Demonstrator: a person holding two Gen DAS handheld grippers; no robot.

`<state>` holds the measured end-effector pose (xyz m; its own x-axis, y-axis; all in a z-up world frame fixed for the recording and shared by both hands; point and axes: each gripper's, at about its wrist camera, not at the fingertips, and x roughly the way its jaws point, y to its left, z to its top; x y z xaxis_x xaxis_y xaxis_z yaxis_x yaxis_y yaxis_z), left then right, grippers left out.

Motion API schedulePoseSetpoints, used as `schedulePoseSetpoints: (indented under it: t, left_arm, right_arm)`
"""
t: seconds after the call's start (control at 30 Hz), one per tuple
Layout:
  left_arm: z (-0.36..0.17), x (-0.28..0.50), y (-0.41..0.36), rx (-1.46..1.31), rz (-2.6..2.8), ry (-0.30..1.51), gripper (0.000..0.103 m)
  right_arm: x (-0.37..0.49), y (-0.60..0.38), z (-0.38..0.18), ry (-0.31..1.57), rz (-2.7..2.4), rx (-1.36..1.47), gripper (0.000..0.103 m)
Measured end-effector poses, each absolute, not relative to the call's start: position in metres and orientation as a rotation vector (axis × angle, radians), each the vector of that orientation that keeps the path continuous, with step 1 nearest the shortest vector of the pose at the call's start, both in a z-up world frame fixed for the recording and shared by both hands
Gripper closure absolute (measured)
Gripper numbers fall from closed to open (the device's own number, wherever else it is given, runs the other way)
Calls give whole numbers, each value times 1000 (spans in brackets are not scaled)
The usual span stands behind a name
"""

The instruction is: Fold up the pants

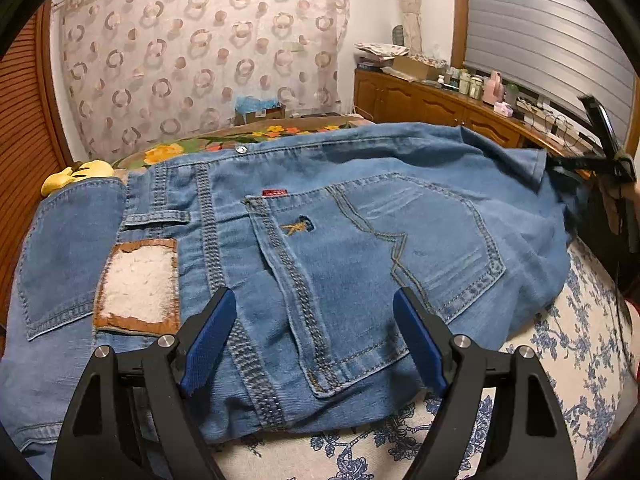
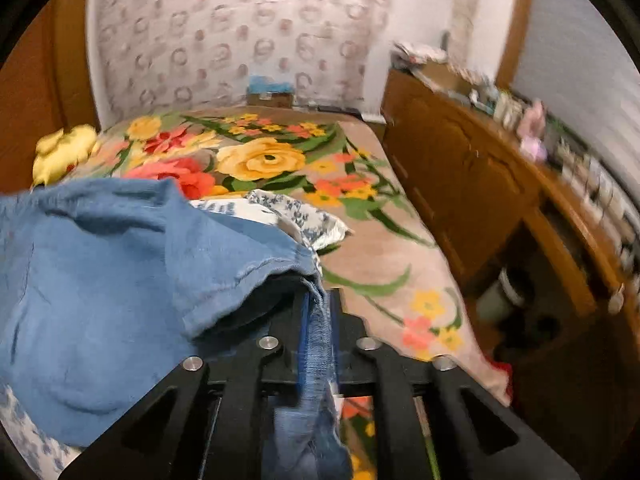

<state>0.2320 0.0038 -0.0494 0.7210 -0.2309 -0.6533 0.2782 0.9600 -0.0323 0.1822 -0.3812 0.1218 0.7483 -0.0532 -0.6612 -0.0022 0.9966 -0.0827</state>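
Mid-fold on the bed (image 1: 580, 332): the right tool (image 2: 318, 320) pinches a hem of the blue jeans (image 1: 320, 240) and lifts it, the left tool (image 1: 314, 336) hovers wide apart over the back pocket (image 1: 400, 248), next likely carrying the hem across

The right hand-held gripper (image 2: 318, 320) pinches a hem of the blue pants (image 2: 120, 272), lifted beside the floral bedspread (image 2: 360, 208).

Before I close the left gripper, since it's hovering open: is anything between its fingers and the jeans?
Nothing visible. The left gripper hangs open directly over the jeans, with only bare denim between its fingers. The right gripper is already shut on a hem.
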Motion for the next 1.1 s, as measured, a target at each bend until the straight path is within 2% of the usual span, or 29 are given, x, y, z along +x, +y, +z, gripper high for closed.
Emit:
schedulePoseSetpoints:
  t: [0.1,0.23,0.33,0.73,1.1]
  left_arm:
    - [-43,230,8,65,-264,701,21]
    - [-37,221,14,54,-245,695,21]
    - [-34,213,20,41,-231,696,21]
    - [-34,190,30,16,-205,694,21]
    - [-37,179,45,-8,-183,688,21]
  right_arm:
    - [169,-384,120,701,-41,-74,55]
    - [143,-391,112,704,-33,-32,50]
    - [135,-396,111,725,8,35,39]
    - [119,-412,89,826,77,178,36]
    - [150,-438,81,873,125,331,35]
